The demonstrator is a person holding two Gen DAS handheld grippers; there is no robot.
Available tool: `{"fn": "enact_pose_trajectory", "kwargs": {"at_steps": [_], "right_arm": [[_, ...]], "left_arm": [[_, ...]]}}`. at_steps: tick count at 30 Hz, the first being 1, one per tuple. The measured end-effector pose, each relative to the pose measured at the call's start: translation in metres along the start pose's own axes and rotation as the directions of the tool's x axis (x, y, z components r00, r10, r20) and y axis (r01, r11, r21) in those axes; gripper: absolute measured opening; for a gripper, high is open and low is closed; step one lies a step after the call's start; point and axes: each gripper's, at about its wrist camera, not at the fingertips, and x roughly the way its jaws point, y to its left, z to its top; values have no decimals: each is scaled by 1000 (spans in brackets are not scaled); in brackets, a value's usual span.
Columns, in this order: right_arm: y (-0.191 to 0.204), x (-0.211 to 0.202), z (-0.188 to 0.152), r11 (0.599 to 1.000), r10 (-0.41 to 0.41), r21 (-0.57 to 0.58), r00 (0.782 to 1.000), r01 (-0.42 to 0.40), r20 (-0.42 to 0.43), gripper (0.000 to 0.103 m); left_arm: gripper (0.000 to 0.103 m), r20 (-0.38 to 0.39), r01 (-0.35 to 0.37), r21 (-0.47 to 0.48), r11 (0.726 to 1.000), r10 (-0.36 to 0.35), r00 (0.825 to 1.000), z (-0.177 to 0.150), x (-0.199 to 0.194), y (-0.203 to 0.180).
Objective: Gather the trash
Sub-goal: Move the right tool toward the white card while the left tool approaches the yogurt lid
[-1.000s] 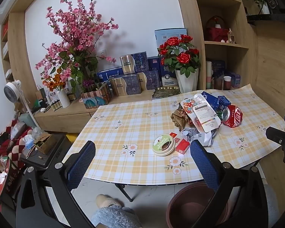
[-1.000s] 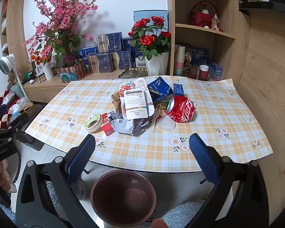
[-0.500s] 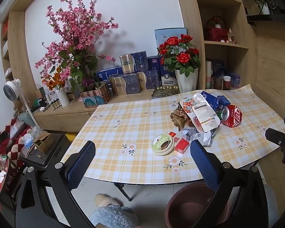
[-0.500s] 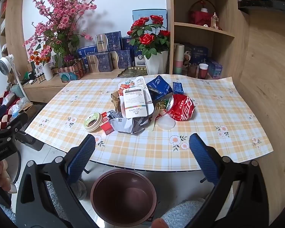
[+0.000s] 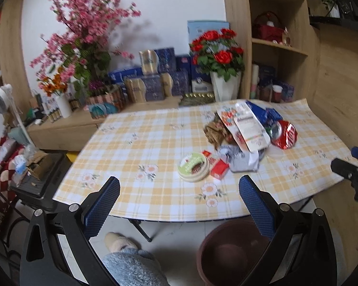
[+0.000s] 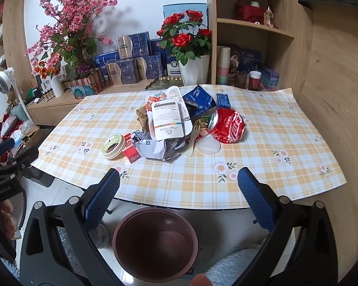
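A: What do the two cameras show?

B: A heap of trash sits mid-surface on a yellow checked tablecloth (image 6: pixel 262 166). In it: a crushed red can (image 6: pixel 229 125), a white printed packet (image 6: pixel 168 119), a blue carton (image 6: pixel 199 101), crumpled grey paper (image 6: pixel 157 149), a wooden fork (image 6: pixel 193 140) and a clear round lid (image 6: pixel 208 145). Just left of the heap lie a round green-lidded tin (image 6: pixel 113 145) and a small red box (image 6: pixel 131 153). A maroon bin (image 6: pixel 155 240) stands on the floor below the near edge.

A: And the grippers?

B: The left gripper (image 5: pixel 179 201) and right gripper (image 6: pixel 177 189) both hover short of the heap, jaws wide apart, holding nothing. Nothing is in the bin yet.

A: What might go wrong?

B: The pieces overlap, so pinching one could drag its neighbours off the edge, likely missing the bin. The thin lid and the packet look hard to pinch flat. The cloth overhangs loosely; a snagged jaw could pull it.

A: Any readable writing?

B: The can carries white Coca-Cola-style script. The packet has a barcode and small cursive, illegible to me. The grey paper shows a Chinese character. The left view is blurred.
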Motion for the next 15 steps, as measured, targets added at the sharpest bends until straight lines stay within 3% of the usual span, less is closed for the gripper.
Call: {"fn": "enact_pose_trajectory", "kwargs": {"at_steps": [5, 11, 15], "right_arm": [[-2, 24, 3, 1000, 31, -3, 1000, -31, -4, 97], [0, 76, 14, 995, 11, -96, 998, -16, -62, 97], [-1, 114, 28, 992, 8, -121, 998, -16, -64, 97]], "left_arm": [[98, -40, 6, 26, 1000, -5, 999, -9, 23, 6], [98, -41, 52, 10, 999, -52, 998, -12, 49, 15], [98, -27, 34, 0, 999, -34, 999, -8, 69, 23]]}}
